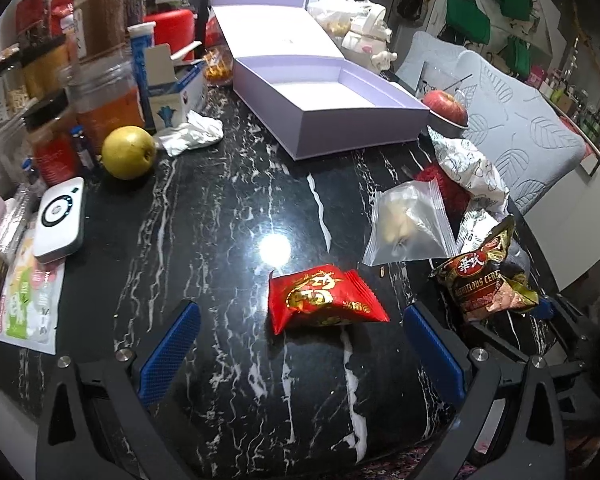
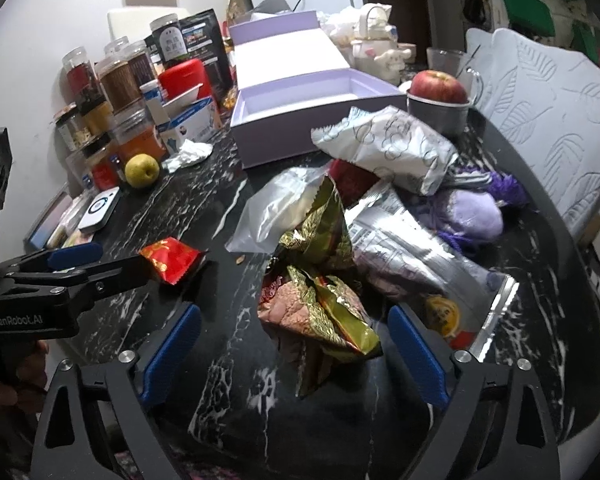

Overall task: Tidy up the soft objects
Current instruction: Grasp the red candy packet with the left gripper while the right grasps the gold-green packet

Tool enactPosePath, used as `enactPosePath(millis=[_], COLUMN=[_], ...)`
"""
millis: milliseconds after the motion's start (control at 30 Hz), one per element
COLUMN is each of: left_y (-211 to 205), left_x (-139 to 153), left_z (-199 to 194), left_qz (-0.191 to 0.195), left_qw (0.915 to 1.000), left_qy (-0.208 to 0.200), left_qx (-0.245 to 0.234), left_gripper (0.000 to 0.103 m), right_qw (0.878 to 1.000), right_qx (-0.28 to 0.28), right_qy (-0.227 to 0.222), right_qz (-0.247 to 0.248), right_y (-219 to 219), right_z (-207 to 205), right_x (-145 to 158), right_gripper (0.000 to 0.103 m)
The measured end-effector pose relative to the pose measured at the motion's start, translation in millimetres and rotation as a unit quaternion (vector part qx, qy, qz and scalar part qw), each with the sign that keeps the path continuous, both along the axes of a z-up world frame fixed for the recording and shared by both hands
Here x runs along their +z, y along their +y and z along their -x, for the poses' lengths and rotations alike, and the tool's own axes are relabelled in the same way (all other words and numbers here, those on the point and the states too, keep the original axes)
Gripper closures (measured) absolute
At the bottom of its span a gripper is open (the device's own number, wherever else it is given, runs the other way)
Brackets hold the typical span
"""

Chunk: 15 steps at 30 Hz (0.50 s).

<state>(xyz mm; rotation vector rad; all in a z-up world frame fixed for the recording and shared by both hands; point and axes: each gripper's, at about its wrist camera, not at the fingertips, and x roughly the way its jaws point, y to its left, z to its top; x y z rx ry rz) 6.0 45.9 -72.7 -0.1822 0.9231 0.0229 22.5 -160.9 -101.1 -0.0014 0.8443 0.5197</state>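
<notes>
A red snack packet [image 1: 324,300] lies on the black marble table [image 1: 220,208]. My left gripper [image 1: 302,332] is open, and the packet sits just past its blue pads without touching them. In the right wrist view the left gripper [image 2: 116,264] reaches in from the left beside the same red packet [image 2: 172,260]. My right gripper [image 2: 294,344] is open around a crumpled gold and brown cereal packet [image 2: 320,292], with both pads clear of it. Behind it are piled a clear bag [image 2: 276,208], a silver packet [image 2: 412,256], a white patterned packet [image 2: 388,148] and a purple plush [image 2: 472,216].
An open lilac box [image 1: 360,128] stands at the back centre. A red apple [image 2: 438,86] sits in a metal cup. A yellow pear [image 1: 128,152], jars [image 1: 100,40], a crumpled tissue [image 1: 192,134] and a white device [image 1: 60,220] crowd the left side. A padded chair [image 1: 520,132] stands on the right.
</notes>
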Motion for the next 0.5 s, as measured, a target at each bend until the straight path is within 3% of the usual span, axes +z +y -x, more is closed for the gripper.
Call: enactPosePath(millis=[267, 300, 367, 500], left_y=[3.0, 3.3, 2.9, 0.0], left_x=[-8.6, -9.7, -12.2, -16.2], left_z=[-13.0, -14.3, -18.0, -22.6], left_qz=[0.004, 0.005, 0.008, 0.009], left_qw=[0.9999, 0.9998, 0.9997, 0.9995], left_qy=[0.016, 0.018, 0.023, 0.029], left_qx=[0.000, 0.001, 0.001, -0.004], left_gripper=[0.000, 0.000, 0.000, 0.000], right_qw=[1.000, 1.000, 1.000, 1.000], right_qx=[0.009, 0.012, 0.006, 0.007], right_qy=[0.014, 0.010, 0.001, -0.003], right_qz=[0.006, 0.009, 0.020, 0.013], right_y=[7.1, 8.7, 10.0, 7.5], right_z=[-15.4, -15.7, -16.6, -19.1], right_x=[-14.5, -14.7, -15.6, -16.2], right_gripper=[0.025, 0.030, 0.052, 0.053])
